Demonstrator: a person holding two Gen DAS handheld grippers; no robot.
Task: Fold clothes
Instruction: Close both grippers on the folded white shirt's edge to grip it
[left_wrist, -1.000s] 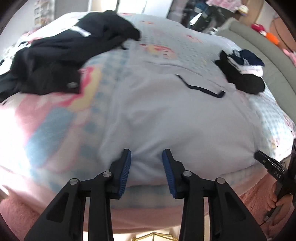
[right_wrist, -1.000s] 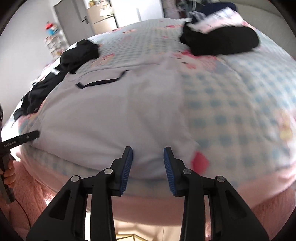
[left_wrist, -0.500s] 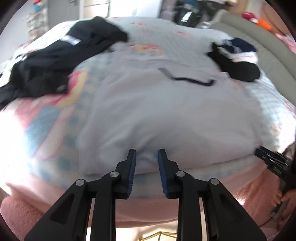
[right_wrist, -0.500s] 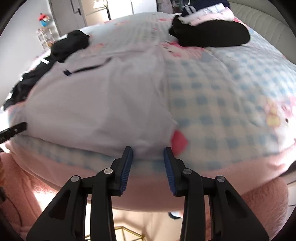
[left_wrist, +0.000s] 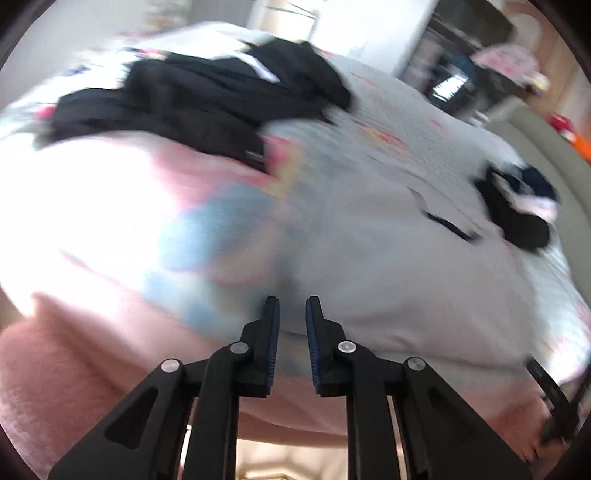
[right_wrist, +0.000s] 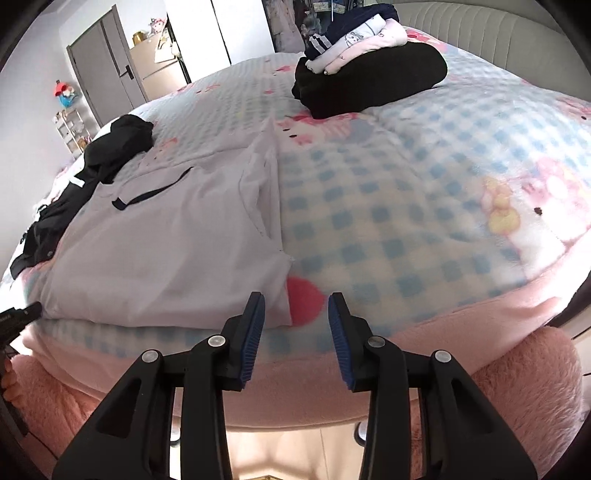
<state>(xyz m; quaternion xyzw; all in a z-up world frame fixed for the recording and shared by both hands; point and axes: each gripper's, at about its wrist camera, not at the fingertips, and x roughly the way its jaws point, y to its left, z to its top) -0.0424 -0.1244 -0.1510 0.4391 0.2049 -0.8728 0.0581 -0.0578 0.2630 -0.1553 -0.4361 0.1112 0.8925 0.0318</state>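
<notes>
A pale lilac garment (left_wrist: 406, 266) with a dark neck trim lies spread flat on the bed. My left gripper (left_wrist: 291, 317) hovers at its near left hem. Its jaws are closing, with a narrow gap left, and the blurred hem edge shows in that gap without the pads pressing on it. In the right wrist view the same garment (right_wrist: 166, 251) ends at its near right corner. My right gripper (right_wrist: 295, 314) stands open there, its left finger (right_wrist: 255, 317) over that corner and nothing gripped.
A heap of black clothes (left_wrist: 207, 96) lies at the far left of the bed (right_wrist: 110, 147). A folded stack on a black item (right_wrist: 369, 74) sits at the far right. The checked cartoon blanket (right_wrist: 424, 206) covers the bed, with its pink fleece edge (right_wrist: 517, 369) near me.
My left gripper has swung left along the hem and its jaws have narrowed. My right gripper has slid right to the garment's near right corner and stays open.
</notes>
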